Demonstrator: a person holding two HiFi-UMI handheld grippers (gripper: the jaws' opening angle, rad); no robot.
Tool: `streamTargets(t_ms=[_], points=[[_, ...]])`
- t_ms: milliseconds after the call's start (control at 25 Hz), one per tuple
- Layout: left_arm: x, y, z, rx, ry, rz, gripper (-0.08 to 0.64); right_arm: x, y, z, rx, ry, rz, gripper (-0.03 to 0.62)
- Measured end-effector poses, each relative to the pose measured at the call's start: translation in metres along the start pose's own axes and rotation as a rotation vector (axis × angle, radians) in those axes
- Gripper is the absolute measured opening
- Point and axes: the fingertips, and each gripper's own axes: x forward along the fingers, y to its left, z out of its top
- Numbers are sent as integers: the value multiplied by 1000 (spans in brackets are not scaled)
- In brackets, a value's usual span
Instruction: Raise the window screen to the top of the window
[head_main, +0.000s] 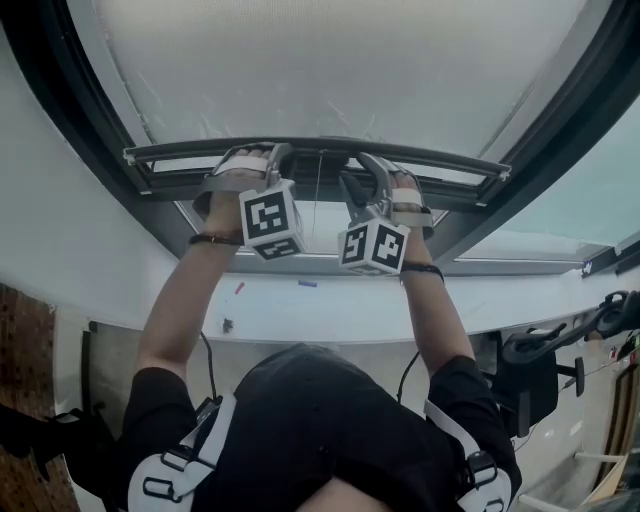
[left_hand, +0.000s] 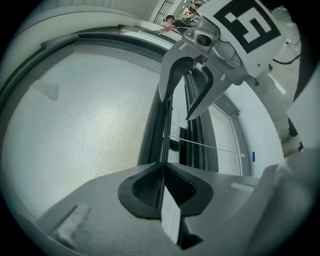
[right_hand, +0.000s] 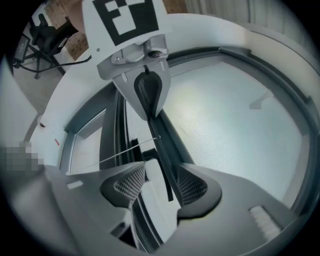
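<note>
The window screen is pale mesh with a dark bottom bar running across the window. My left gripper is at the bar left of centre. In the left gripper view its jaws are pinched on the bar's thin edge, beside the mesh. My right gripper is at the bar right of centre. Its jaws stand wide with the bar between them, nearer the right pad and clear of the left. A thin pull cord hangs between the grippers.
The dark window frame slopes down both sides. Under the bar lies the white sill with a small blue item and a red mark. A black office chair stands low right. My arms fill the middle.
</note>
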Motion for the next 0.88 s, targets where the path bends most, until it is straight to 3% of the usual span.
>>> streamTargets(t_ms=[120,240,320,480,560,760,880], points=[[-12,28,11,-21,-37,52,23,-12,-21,10,154,-77,-83,189],[-18,47,12,-13,-32,66,23,-20,-28,9,347,-128,-90,181],[-22,57,16,-19,-50,76,25,-17,-20,8,474,-151,-29,164],[-34,77,21,-26,-70,119,25,-12,12,31,735,-246,178,164],[-38,87,22,-32,-75,118,25,-8,26,43,814,-267,239,169],[-43,104,27,-42,-98,117,25,20,37,43,918,-232,251,185],[-47,113,29,-61,-118,134,26,32,41,40,1021,-211,275,153]])
